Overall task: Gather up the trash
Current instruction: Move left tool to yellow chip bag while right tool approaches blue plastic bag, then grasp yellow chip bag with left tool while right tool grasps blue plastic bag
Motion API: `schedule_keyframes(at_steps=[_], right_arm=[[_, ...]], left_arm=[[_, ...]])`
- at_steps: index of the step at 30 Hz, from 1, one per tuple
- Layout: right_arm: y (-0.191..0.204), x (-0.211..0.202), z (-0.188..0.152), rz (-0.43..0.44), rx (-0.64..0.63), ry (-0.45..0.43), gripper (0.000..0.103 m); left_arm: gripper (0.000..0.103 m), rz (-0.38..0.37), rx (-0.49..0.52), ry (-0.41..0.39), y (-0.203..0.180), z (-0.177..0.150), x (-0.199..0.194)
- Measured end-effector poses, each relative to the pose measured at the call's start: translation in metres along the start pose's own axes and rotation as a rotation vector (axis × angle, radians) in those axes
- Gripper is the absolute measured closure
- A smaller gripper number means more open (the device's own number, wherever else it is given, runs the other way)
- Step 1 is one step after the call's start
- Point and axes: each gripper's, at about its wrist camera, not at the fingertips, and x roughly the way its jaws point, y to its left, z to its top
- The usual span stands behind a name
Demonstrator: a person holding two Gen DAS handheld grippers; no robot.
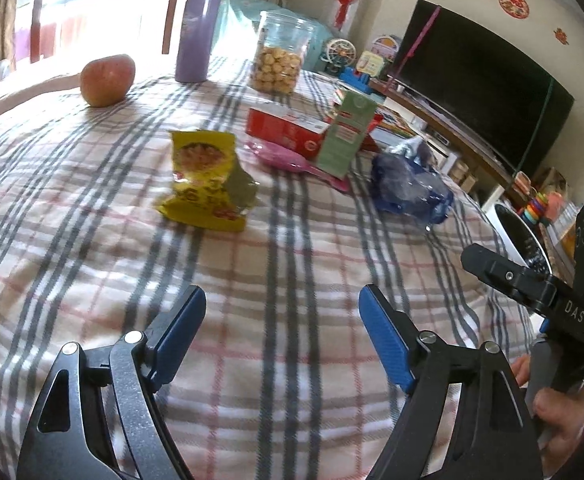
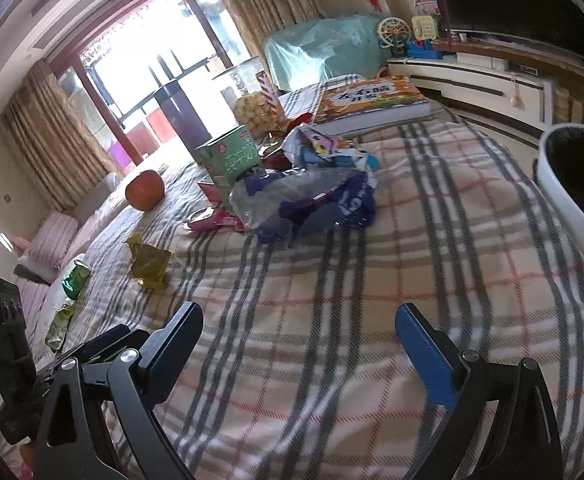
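My left gripper (image 1: pixel 282 312) is open and empty over the plaid tablecloth (image 1: pixel 252 264). Ahead of it lie a crumpled yellow snack wrapper (image 1: pixel 206 178), a pink wrapper (image 1: pixel 288 158) and a crushed blue-and-clear plastic bag (image 1: pixel 409 190). My right gripper (image 2: pixel 297 328) is open and empty. The blue plastic bag (image 2: pixel 307 200) lies ahead of it, the yellow wrapper (image 2: pixel 148 266) to the left. A white bin with a dark inside (image 2: pixel 575 180) stands at the table's right edge; it also shows in the left wrist view (image 1: pixel 519 236).
An apple (image 1: pixel 108 80), a purple flask (image 1: pixel 196 32), a biscuit jar (image 1: pixel 280 58), a red box (image 1: pixel 288 128) and a green carton (image 1: pixel 349 134) stand further back. A book (image 2: pixel 371 100) lies far right. A green can (image 2: pixel 76 280) sits at the left edge.
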Motion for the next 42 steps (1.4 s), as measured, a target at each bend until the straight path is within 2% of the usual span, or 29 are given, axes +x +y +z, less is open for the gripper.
schedule_keyframes(at_steps=[16, 22, 27, 28, 30, 32, 33, 34, 36, 42], right_arm=[[0.006, 0.039, 0.031, -0.072, -0.02, 0.04, 0.005], [0.007, 0.056, 0.046, -0.136, -0.047, 0.049, 0.005], [0.001, 0.073, 0.052, -0.121, -0.028, 0.086, 0.005], [0.001, 0.074, 0.052, -0.118, -0.029, 0.084, 0.005], [0.001, 0.074, 0.052, -0.114, -0.035, 0.068, 0.006], [0.002, 0.071, 0.051, -0.094, -0.041, 0.052, 0.009], [0.003, 0.068, 0.05, -0.082, -0.047, 0.039, 0.018], [0.004, 0.065, 0.049, -0.076, -0.053, 0.034, 0.03], [0.004, 0.06, 0.048, -0.071, -0.053, 0.034, 0.045], [0.0, 0.047, 0.04, -0.026, -0.047, 0.032, 0.053]], left_arm=[[0.019, 0.074, -0.04, -0.023, 0.035, 0.037, 0.021], [0.019, 0.105, -0.044, -0.007, 0.045, 0.047, 0.033], [0.02, 0.12, -0.043, -0.013, 0.046, 0.049, 0.039], [0.022, 0.115, -0.036, -0.017, 0.044, 0.049, 0.039], [0.043, 0.105, -0.02, -0.018, 0.041, 0.05, 0.04], [0.056, 0.099, 0.003, -0.007, 0.037, 0.05, 0.042], [0.064, 0.097, 0.014, -0.006, 0.034, 0.049, 0.043], [0.067, 0.092, 0.02, -0.006, 0.032, 0.049, 0.042], [0.078, 0.07, 0.022, -0.002, 0.029, 0.048, 0.042], [0.079, 0.02, 0.044, 0.001, 0.011, 0.042, 0.039]])
